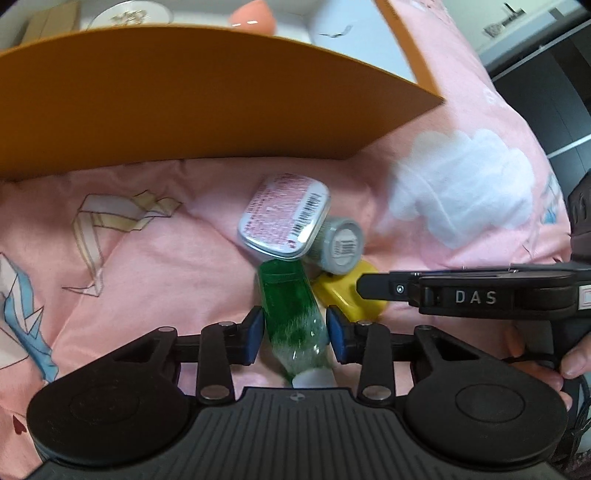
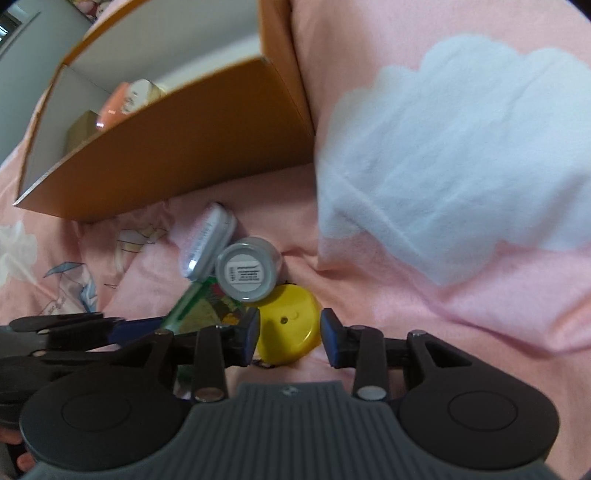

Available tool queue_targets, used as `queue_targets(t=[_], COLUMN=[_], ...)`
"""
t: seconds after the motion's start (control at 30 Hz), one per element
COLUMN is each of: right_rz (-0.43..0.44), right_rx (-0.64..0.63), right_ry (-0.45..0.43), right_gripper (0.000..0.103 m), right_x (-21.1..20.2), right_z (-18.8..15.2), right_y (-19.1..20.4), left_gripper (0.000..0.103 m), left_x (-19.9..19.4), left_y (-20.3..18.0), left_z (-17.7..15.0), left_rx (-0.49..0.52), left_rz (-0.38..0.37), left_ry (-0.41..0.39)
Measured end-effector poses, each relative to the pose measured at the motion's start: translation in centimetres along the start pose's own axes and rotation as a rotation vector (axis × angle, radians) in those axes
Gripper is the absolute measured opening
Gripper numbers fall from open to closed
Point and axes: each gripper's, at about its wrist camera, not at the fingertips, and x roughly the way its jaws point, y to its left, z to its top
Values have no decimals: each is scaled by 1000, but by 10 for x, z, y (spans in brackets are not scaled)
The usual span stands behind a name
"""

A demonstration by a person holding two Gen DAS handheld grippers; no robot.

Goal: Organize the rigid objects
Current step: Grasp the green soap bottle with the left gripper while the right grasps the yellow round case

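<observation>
A small heap lies on pink bedding in front of an orange box (image 1: 184,103). It holds a green clear bottle (image 1: 288,302), a flat tin with a pink label (image 1: 284,218), a grey round jar (image 1: 340,242) and a yellow round case (image 1: 347,295). My left gripper (image 1: 295,332) points down at the bottle, and its blue pads press on the bottle's sides near the white cap. My right gripper (image 2: 290,332) straddles the yellow case (image 2: 288,325) with its pads just off the rim. The jar (image 2: 249,273) and the tin (image 2: 207,240) lie just beyond.
The orange box (image 2: 166,147) is open at the top; a peach object (image 1: 253,14), a white round dish (image 1: 133,14) and a tan carton (image 1: 51,18) sit inside. A raised fold of bedding with a white cloud print (image 2: 461,155) rises on the right. A person's hand (image 1: 576,362) holds the right gripper.
</observation>
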Motion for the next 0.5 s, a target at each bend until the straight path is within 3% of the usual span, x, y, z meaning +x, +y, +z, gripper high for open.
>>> queue_targets(t=[0.2, 0.27, 0.5], right_rz=[41, 66, 81], right_rx=[46, 54, 46], right_ry=[53, 67, 71], right_gripper=[45, 52, 51], right_x=[21, 27, 34], right_z=[5, 5, 5], right_y=[-9, -10, -8], left_gripper=[42, 40, 38], left_x=[12, 15, 12], left_y=[5, 4, 2], left_z=[4, 5, 3], left_rx=[-17, -12, -6], left_rz=[-8, -11, -16], left_ry=[23, 30, 19])
